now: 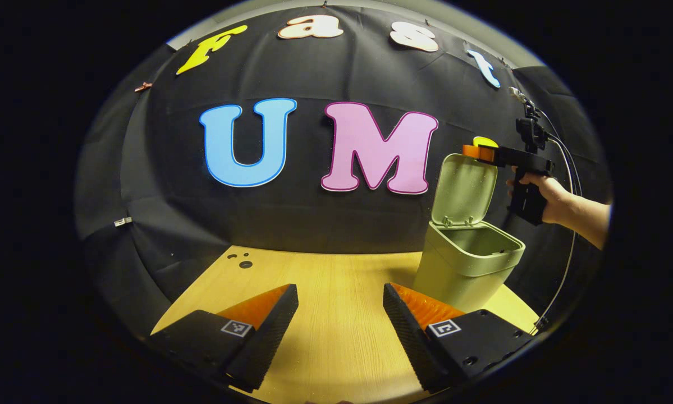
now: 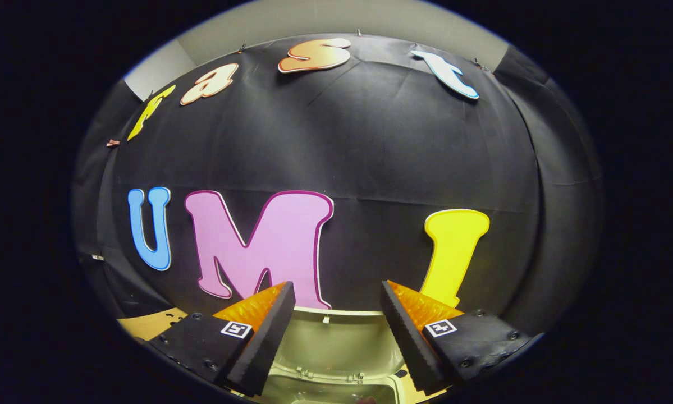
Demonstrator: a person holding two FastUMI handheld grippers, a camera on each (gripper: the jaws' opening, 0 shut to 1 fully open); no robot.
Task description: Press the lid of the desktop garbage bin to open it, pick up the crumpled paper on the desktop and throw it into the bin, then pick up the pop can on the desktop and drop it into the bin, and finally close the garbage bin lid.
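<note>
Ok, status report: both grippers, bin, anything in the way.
Left gripper open, low over the table. Right gripper open, empty, above the bin. Lid up, hinged back. Nothing blocking the lid.

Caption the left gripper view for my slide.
Open left gripper over the table; right gripper at the green bin's raised lid.

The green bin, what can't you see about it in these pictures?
- Inside of the garbage bin, left gripper view: its own front wall hides the bottom, so whether paper or can lies in it cannot be told.
- Bin base, left gripper view: the left claw finger covers the lower right corner.
- Bin in the right gripper view: the raised lid sits between the right claw fingers; the bottom edge cuts off the opening.
</note>
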